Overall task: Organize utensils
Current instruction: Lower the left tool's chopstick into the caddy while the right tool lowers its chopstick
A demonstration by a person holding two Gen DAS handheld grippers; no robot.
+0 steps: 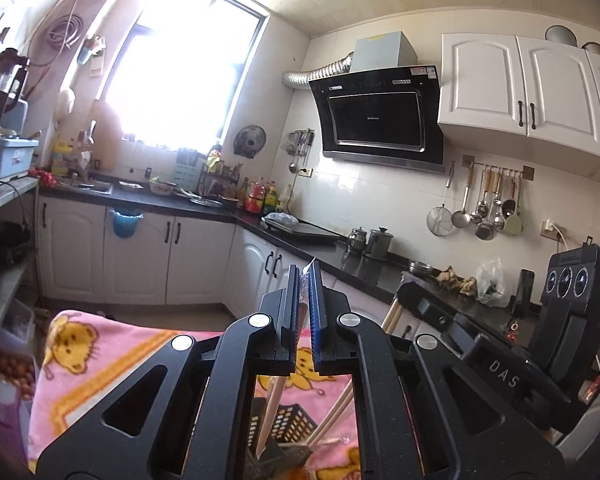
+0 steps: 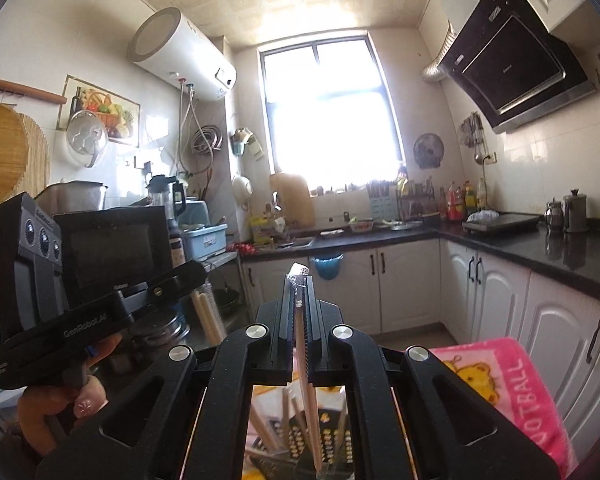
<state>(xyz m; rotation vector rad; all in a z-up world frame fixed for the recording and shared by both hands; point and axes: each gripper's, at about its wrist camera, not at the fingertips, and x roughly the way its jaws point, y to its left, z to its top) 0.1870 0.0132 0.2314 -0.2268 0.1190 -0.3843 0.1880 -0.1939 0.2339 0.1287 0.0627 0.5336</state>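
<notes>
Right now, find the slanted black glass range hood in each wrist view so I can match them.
Left wrist view: slanted black glass range hood, upper centre-right, beside the white wall cabinets.
Right wrist view: range hood, upper right corner, tilted.
Shared landmark: the bright window.

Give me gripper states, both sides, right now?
Left gripper: shut on a clear plastic wrapper.
Right gripper: shut on a wrapped chopstick hanging over the black basket.

Pale wooden chopsticks (image 2: 306,392), plastic-tipped, run up the lower centre; more stand tilted in a black perforated basket (image 1: 290,426) below.
</notes>
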